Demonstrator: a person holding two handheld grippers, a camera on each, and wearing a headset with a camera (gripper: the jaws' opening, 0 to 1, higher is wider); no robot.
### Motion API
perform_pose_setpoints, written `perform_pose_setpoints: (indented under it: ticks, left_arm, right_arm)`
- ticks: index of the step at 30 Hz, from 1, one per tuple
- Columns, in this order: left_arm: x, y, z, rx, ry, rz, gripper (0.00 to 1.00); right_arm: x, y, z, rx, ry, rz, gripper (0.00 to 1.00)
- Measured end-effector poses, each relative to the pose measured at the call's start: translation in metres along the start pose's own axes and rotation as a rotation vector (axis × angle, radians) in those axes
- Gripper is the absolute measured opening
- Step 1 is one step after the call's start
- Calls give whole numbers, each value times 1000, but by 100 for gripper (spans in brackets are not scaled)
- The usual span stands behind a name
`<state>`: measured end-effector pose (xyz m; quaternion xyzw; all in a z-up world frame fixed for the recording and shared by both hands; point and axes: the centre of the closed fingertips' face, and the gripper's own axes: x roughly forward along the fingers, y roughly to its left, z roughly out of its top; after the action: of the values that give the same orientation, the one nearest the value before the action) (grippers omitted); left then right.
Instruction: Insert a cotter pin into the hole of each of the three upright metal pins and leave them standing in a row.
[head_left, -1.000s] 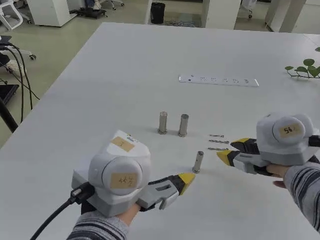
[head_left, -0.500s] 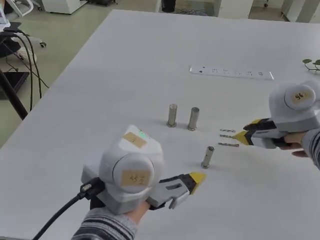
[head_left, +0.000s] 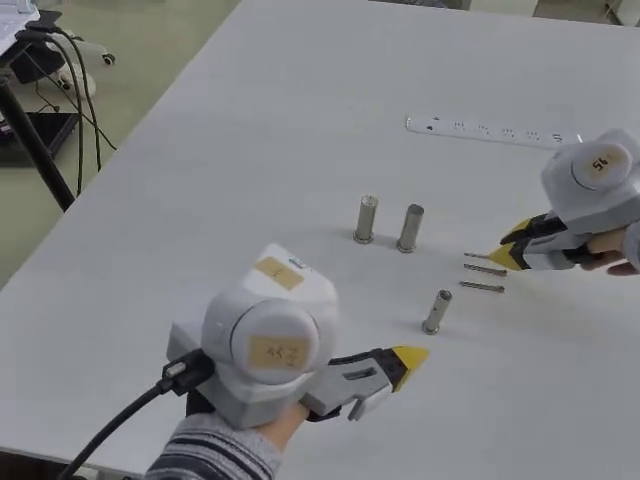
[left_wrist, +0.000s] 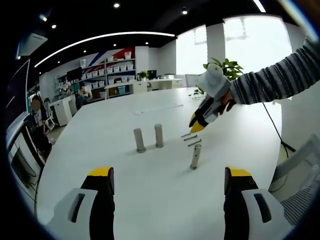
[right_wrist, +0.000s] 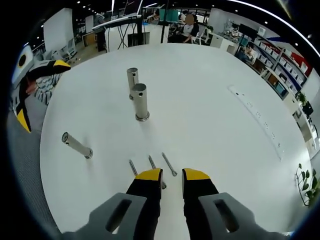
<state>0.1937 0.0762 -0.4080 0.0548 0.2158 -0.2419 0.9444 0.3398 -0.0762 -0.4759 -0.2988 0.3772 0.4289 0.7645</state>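
Yellow-tipped right tool (head_left: 508, 255), narrowly parted, has reached the cotter pins (head_left: 484, 270); left tool (head_left: 398, 372) stays wide released.

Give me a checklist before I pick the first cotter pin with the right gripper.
1. Pins upright: ok, all three pins stand.
2. Pins in a row: not ok, the near pin stands apart from the other two.
3. Cotter pins reachable: ok, three cotter pins lie loose just ahead of the right gripper.
4. Right gripper empty: ok, jaws narrowly apart with nothing between them.
5. Left gripper ready: ok, wide open, empty, facing the near pin.
6. Facing of the holes: cannot tell, too small to see.
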Motion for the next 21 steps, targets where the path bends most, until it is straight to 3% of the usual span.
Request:
perform_pose_setpoints:
  ticks: [7,9,11,14,16,21]
  left_arm:
    - [0,0,-3,-12,11,-3,90]
    - [0,0,-4,-14,12,-2,90]
    - [0,0,-5,-13,15,-2,88]
    - [-1,0,-4,-7,15,-3,86]
    - [-1,1,-4,-4,11,-2,86]
    - [-2,3,-4,-4,13,8,85]
  right_arm:
    - [13,-3,-9,-68,83,30,9]
    - [13,-1,-5,-68,72,54,7]
    - [12,0,-7,-74,97,93,5]
    - [13,0,-6,-68,113,112,4]
    - [14,3,-6,-102,137,140,2]
    - [14,3,-6,-122,179,149,1]
